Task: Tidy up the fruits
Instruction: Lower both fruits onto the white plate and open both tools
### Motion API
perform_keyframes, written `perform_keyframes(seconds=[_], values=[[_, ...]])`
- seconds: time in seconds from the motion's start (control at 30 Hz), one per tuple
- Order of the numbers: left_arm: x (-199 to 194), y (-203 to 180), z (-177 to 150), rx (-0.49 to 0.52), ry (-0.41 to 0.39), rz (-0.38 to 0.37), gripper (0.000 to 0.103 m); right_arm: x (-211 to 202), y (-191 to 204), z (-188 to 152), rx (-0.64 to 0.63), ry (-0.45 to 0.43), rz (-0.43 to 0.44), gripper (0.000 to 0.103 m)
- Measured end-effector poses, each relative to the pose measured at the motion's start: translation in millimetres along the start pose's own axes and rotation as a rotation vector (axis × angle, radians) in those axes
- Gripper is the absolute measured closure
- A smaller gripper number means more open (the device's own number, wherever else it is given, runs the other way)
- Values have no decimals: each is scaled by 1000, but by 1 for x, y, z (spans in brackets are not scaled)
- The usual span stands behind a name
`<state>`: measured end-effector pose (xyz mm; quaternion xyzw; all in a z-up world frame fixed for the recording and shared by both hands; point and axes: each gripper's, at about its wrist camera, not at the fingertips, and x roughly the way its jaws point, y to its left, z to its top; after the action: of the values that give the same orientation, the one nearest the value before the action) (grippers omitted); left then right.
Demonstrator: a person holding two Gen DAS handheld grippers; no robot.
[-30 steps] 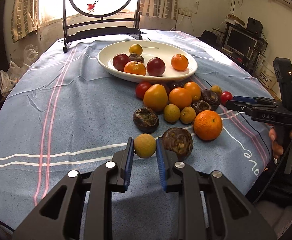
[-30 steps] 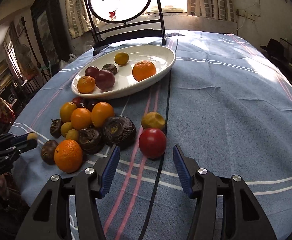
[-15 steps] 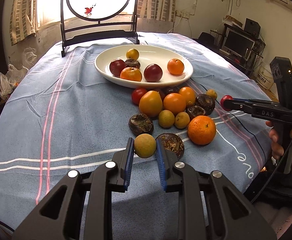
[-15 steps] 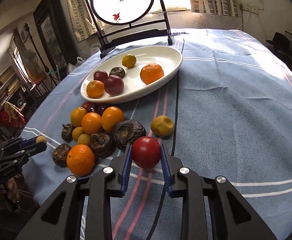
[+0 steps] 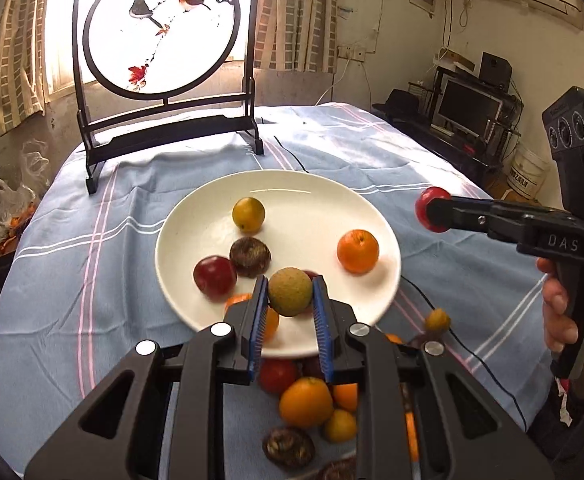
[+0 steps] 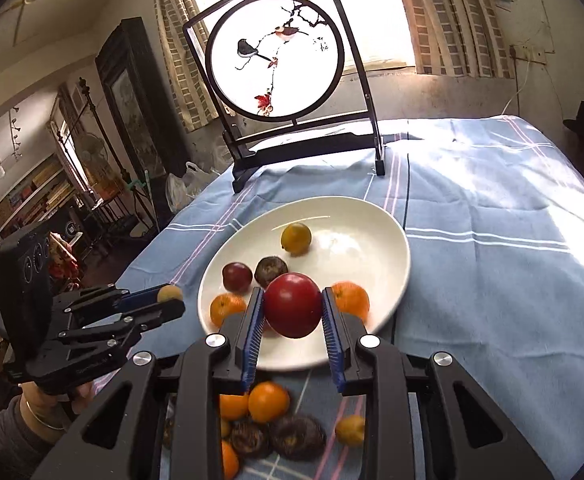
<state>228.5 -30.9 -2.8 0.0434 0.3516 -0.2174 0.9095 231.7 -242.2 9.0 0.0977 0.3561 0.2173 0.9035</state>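
Observation:
My left gripper (image 5: 289, 300) is shut on a small tan round fruit (image 5: 290, 291), held in the air over the near rim of the white plate (image 5: 324, 196). My right gripper (image 6: 293, 311) is shut on a red fruit (image 6: 293, 305), also lifted above the plate (image 6: 364, 216). In the left wrist view the right gripper (image 5: 432, 210) shows at the right with the red fruit (image 5: 426, 204) at its tip. On the plate lie a yellow fruit (image 5: 248, 214), an orange (image 5: 358, 251), a dark red fruit (image 5: 214, 276) and a brown wrinkled fruit (image 5: 249, 257).
Several loose oranges (image 6: 268, 401), yellow fruits (image 6: 350, 430) and dark wrinkled fruits (image 6: 296, 436) lie on the blue striped tablecloth (image 6: 492, 272) in front of the plate. A round painted screen on a black stand (image 5: 159, 32) stands at the table's far edge. A hand (image 5: 560, 312) holds the right gripper's handle.
The right gripper closed on the red fruit and lifted it off the cloth. Both grippers rose and moved forward over the plate, each carrying its fruit.

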Motion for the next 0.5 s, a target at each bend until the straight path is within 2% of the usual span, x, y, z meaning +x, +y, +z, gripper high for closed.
perform_keyframes(seconds=[0.1, 0.27, 0.33, 0.37, 0.4, 0.5], values=[[33, 7, 21, -22, 27, -6, 82, 38, -8, 14, 32, 53, -15, 74], [78, 6, 35, -10, 85, 6, 81, 72, -23, 21, 65, 72, -38, 72], [88, 9, 36, -22, 104, 3, 80, 71, -26, 20, 59, 54, -39, 70], [90, 11, 36, -32, 106, -1, 78, 67, -26, 18, 58, 39, -39, 59], [90, 12, 36, -37, 107, -4, 74, 64, -26, 19, 54, 25, -39, 56], [84, 12, 32, -39, 105, -3, 74, 49, -25, 18, 52, -5, -23, 56]])
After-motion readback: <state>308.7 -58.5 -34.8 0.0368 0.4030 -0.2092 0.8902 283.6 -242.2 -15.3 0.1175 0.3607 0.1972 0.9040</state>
